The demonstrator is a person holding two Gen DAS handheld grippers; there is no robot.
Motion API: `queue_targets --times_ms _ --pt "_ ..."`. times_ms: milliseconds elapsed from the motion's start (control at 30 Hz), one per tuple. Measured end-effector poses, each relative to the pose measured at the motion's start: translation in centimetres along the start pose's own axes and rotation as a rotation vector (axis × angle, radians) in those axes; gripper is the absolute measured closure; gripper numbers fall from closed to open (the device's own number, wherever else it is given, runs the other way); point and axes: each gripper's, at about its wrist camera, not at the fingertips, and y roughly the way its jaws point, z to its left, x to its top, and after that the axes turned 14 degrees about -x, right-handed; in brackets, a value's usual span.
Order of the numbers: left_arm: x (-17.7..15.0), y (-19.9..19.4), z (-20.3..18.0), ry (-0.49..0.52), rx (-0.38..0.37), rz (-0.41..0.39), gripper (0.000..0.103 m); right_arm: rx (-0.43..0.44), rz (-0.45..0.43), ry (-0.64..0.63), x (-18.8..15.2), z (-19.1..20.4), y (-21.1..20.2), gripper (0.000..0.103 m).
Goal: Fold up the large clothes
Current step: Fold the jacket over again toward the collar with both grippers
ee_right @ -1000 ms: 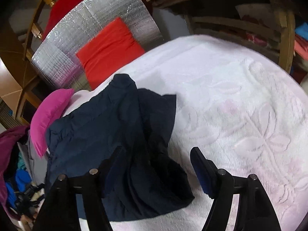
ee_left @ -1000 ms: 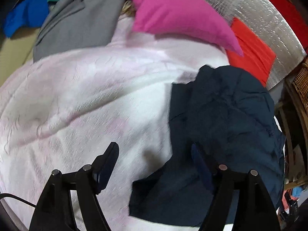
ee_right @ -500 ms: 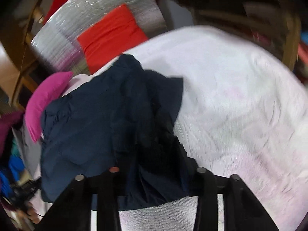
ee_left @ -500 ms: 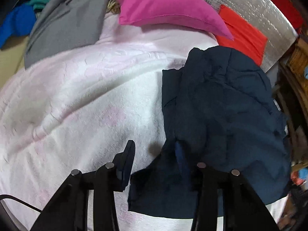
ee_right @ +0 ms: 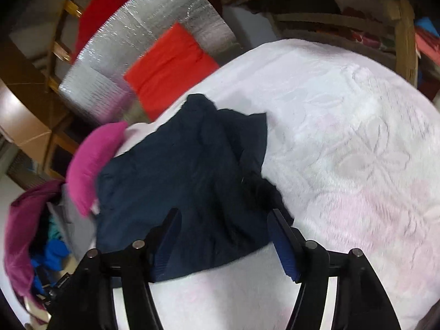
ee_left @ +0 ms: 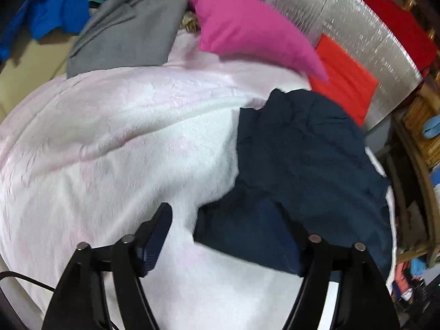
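A dark navy garment [ee_left: 305,165] lies crumpled on a white-pink blanket [ee_left: 123,143]; it also shows in the right wrist view [ee_right: 187,187]. My left gripper [ee_left: 220,228] is open, hovering over the garment's near left corner, its right finger over the cloth. My right gripper [ee_right: 224,236] is open above the garment's near edge, with nothing between its fingers.
A magenta pillow [ee_left: 247,30], a grey garment [ee_left: 129,33] and blue clothes [ee_left: 57,13] lie at the blanket's far side. A red cushion [ee_left: 343,77] leans on a silver foil panel [ee_left: 357,27]. Wooden furniture [ee_right: 357,13] stands beyond the blanket [ee_right: 357,137].
Both grippers closed partway half a second ago and have opened wide again. The garment's near edge has shifted slightly; both cameras have pulled back a little.
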Motion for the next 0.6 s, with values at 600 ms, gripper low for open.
queue_targets --times_ms 600 --pt "-1.9 6.0 2.8 -0.347 -0.205 0.041 0.023 0.161 0.178 0.274 -3.1 -2.5 7.1 0.026"
